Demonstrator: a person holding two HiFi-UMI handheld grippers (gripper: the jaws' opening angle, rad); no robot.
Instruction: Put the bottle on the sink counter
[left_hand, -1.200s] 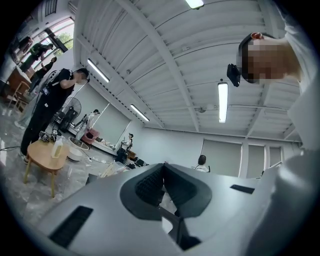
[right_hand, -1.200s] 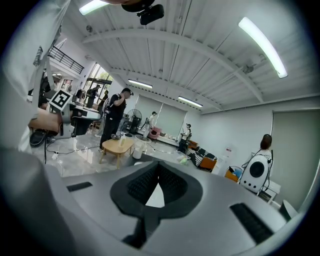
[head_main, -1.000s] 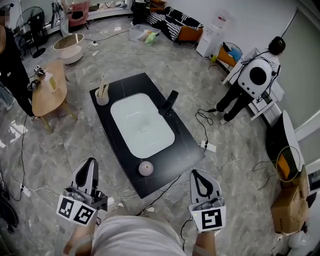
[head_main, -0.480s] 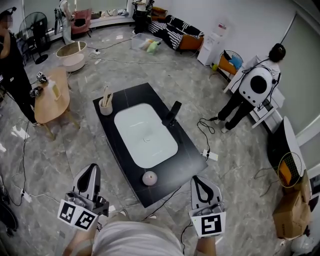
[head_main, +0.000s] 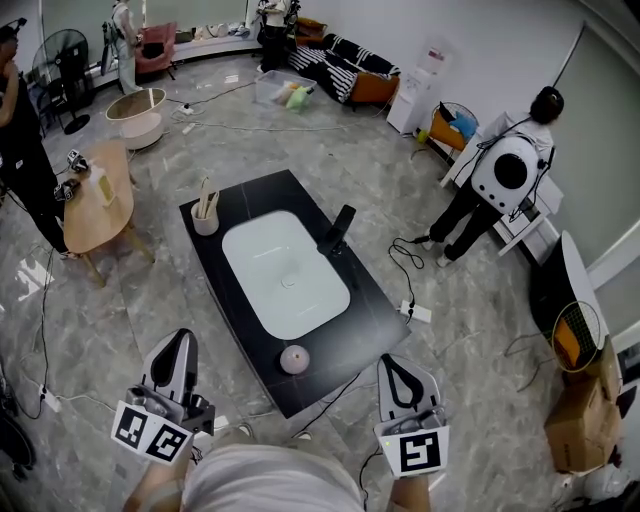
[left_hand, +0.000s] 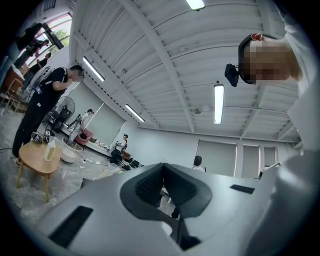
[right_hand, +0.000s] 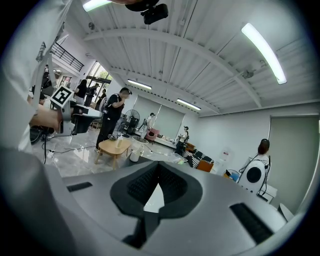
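A pale yellowish bottle (head_main: 100, 185) stands on a small round wooden table (head_main: 88, 215) at the left, well away from both grippers; it also shows in the left gripper view, bottle (left_hand: 49, 149), and in the right gripper view, bottle (right_hand: 119, 142). The black sink counter (head_main: 365, 300) with a white basin (head_main: 285, 262) lies in the middle of the floor. My left gripper (head_main: 178, 342) and right gripper (head_main: 396, 366) hang near the counter's near end, both shut and empty. The left gripper (left_hand: 162, 167) points a little upward; the right gripper (right_hand: 159, 167) looks across the room.
On the counter stand a black faucet (head_main: 338, 230), a cup with utensils (head_main: 205, 215) and a pink round object (head_main: 294, 359). A power strip (head_main: 418, 313) and cables lie on the floor. One person (head_main: 500, 170) stands at the right, another (head_main: 20, 150) beside the wooden table.
The head view has shifted slightly. Both grippers stay where they were, shut and empty.
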